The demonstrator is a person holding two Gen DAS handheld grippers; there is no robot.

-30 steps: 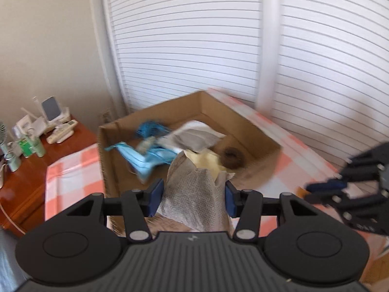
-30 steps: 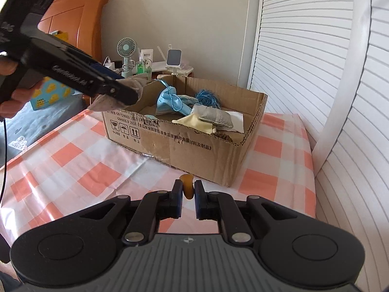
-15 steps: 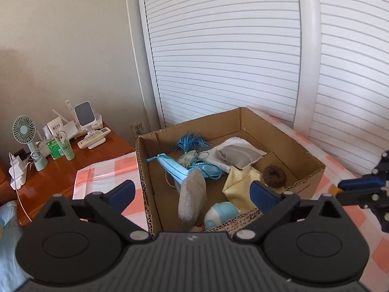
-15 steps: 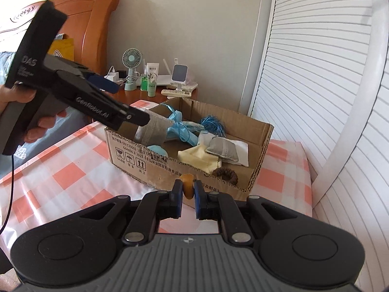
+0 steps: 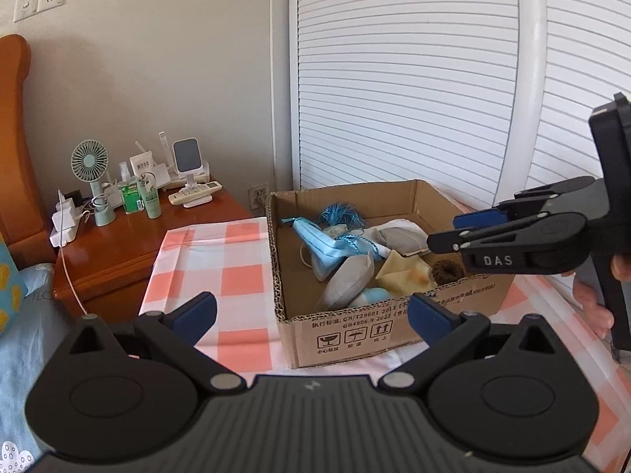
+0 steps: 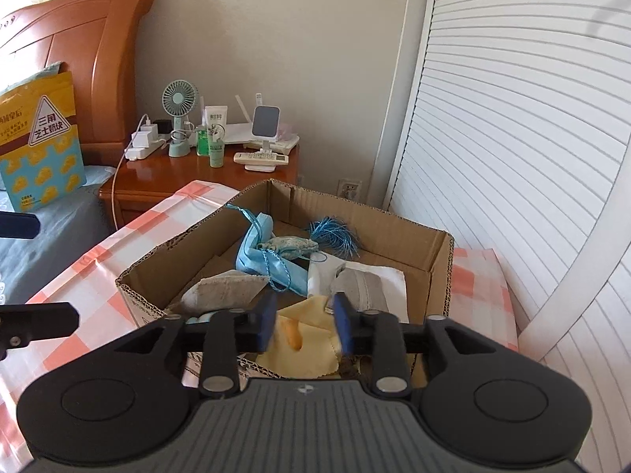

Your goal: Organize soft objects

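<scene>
left gripper (image 5: pixel 311 311): jaws spread fully wide, just opened, empty, low centre, before box (image 5: pixel 394 331).
right gripper (image 6: pixel 303 325): jaws part open, just opening; orange piece (image 6: pixel 294 333) between, untouched.

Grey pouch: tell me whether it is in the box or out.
In. The grey pouch lies inside the cardboard box, leaning against the blue face mask; neither gripper touches it.

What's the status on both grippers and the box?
Left gripper open, empty. Right gripper just opening, small orange piece dropping onto yellow cloth. Cardboard box holds the soft items. Nothing blocking.
</scene>
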